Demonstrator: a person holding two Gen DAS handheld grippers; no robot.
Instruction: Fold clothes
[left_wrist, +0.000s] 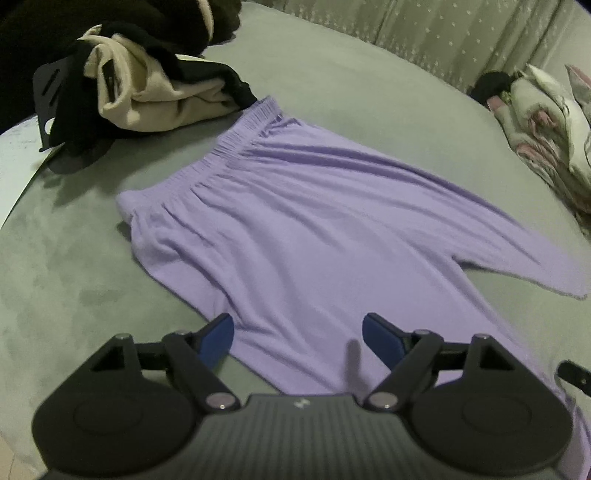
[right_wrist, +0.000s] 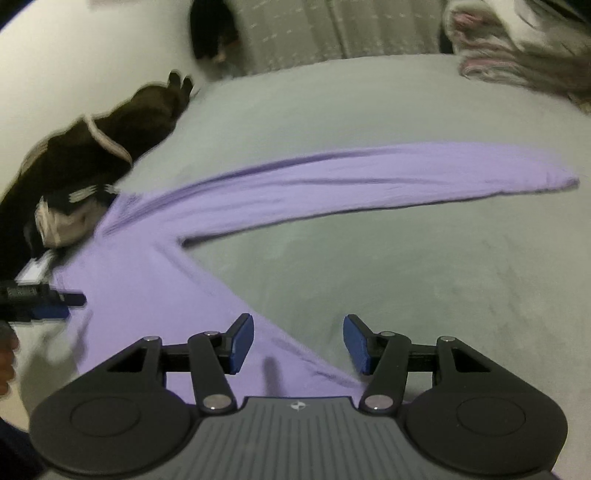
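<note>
Both grippers hover with jaws apart, holding nothing: the left gripper (left_wrist: 298, 334) and right gripper (right_wrist: 298, 341) over the near leg of purple trousers (left_wrist: 295, 221), spread flat and unfolded on a grey bed (left_wrist: 74, 266). Beyond lies a crumpled pile of dark clothes (left_wrist: 122, 92), also unfolded.

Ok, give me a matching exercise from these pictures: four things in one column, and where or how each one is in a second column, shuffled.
Things:
1. lilac elastic-waist trousers
2. black and beige heap of clothes
3. floral grey-pink bedding
4. left gripper

States:
A. bundled at the far right edge of the bed
B. open, hovering over a trouser leg
C. spread flat, legs apart
D. crumpled beside the waistband

Pairs: 1-C, 2-D, 3-A, 4-B
</note>
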